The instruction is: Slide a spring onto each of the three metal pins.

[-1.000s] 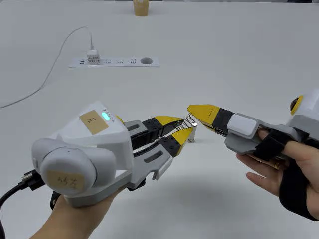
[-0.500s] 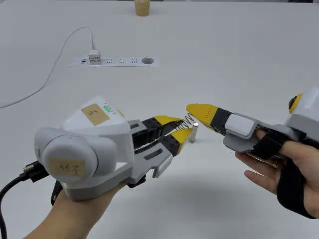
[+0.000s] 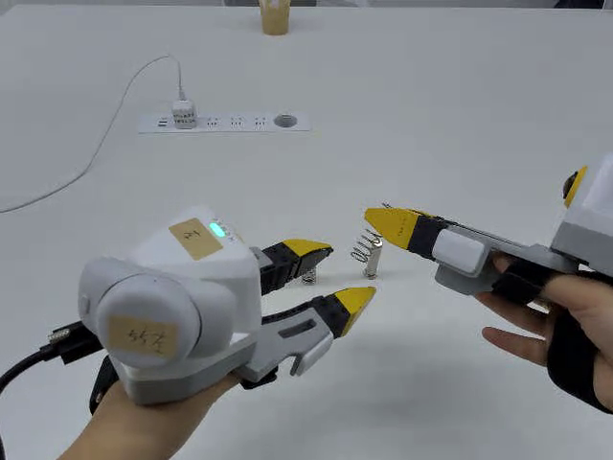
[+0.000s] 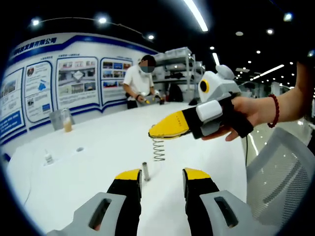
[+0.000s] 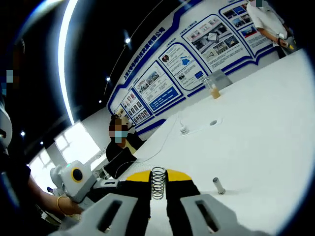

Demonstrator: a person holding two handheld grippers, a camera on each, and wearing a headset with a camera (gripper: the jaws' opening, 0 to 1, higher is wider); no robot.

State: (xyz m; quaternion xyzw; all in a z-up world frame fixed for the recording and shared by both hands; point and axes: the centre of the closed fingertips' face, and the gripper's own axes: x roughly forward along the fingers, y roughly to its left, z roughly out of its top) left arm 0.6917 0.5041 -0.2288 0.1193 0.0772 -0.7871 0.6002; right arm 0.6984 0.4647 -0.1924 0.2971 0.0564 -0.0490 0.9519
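A short metal pin (image 3: 374,259) stands upright on the white table (image 3: 431,115). My right gripper (image 3: 379,218) comes in from the right, shut on a small spring (image 3: 365,247) that hangs from its yellow tips just left of the pin's top. In the right gripper view the spring (image 5: 158,182) stands between the shut jaws, with the pin (image 5: 218,186) to its right. My left gripper (image 3: 346,273) is open at the lower left, its jaws spread in front of the pin (image 4: 145,171). Another small metal piece (image 3: 308,277) lies partly hidden under its upper jaw.
A white power strip (image 3: 225,123) with a plug (image 3: 182,113) and a cable lies at the back left. A cup (image 3: 275,14) stands at the far edge. People stand and sit beyond the table in the gripper views.
My left gripper has opened and drawn back a little from the pin. The spring now hangs from the right gripper alone, which has stayed about where it was.
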